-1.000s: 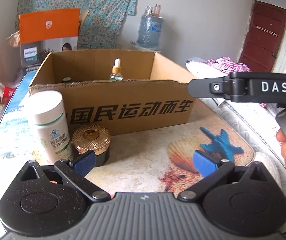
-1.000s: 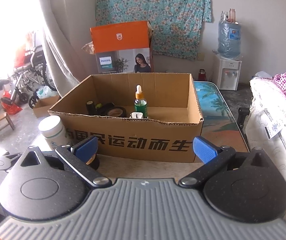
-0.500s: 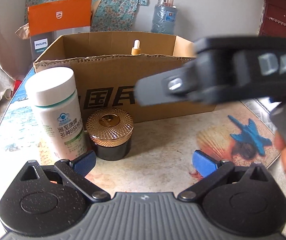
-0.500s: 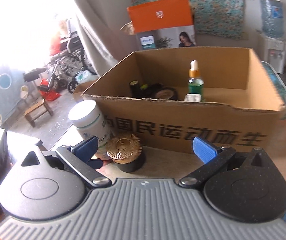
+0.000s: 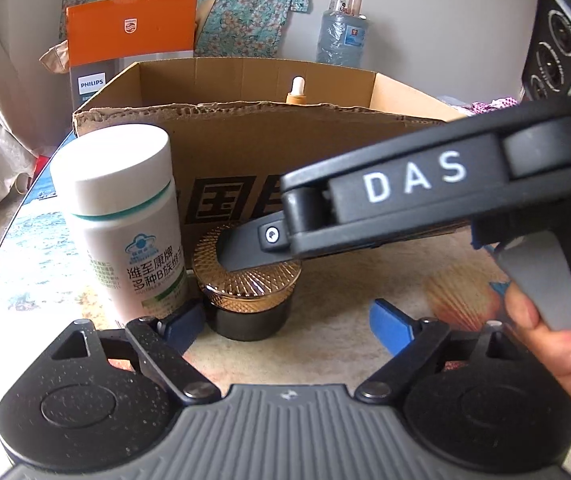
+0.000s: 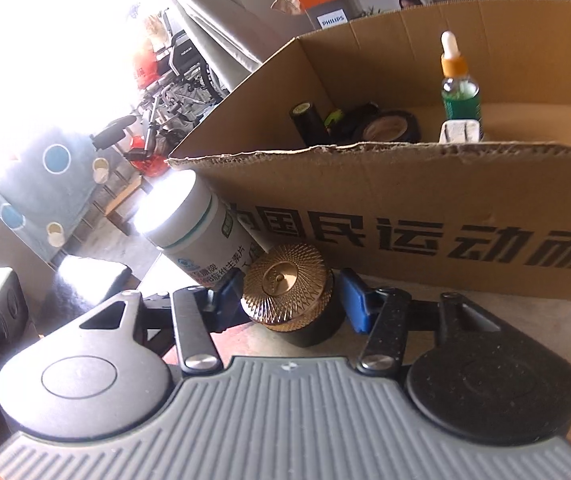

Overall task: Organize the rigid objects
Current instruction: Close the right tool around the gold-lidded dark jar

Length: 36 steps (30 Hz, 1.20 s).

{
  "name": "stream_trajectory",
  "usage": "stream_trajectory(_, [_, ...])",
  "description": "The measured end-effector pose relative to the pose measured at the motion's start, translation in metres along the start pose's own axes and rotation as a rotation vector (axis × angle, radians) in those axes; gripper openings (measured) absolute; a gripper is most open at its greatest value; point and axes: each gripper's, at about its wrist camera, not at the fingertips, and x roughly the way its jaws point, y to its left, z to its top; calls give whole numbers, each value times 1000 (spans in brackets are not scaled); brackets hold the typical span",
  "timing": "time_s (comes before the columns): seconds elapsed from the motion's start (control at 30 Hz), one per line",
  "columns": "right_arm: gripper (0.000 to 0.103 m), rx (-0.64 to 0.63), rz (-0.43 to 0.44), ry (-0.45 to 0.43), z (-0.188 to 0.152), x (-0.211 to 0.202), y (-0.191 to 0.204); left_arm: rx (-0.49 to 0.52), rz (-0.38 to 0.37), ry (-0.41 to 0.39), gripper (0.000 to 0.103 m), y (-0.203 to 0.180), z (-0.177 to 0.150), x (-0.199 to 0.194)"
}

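We've got our left gripper wide open near the gold-lidded jar, white bottle just left of it, cardboard box behind. Our right gripper reaches over the jar's lid.

The left hand-held gripper sits low in the frame, its blue-padded jaws spread wide. The right hand-held gripper is tilted, its jaws narrowed but still parted. In the left wrist view it crosses the right half of the frame, gripped by the person's right hand at lower right.
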Motion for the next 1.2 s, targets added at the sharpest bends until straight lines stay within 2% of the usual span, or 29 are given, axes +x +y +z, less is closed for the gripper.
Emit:
stream_trajectory(0.17, [45, 25, 9, 7, 4, 2, -5, 0, -7, 3, 90, -1, 1, 0])
stream_trajectory(0.6, [46, 59, -48, 3, -10, -30, -18, 43, -95, -4, 89, -27, 7, -1])
stream_trajectory(0.9, [47, 85, -45, -46, -8, -42, -30, 43, -24, -8, 86, -30, 13, 5])
stream_trajectory(1.2, [52, 63, -15, -10, 5, -18, -30, 52, -15, 8, 85, -28, 16, 20])
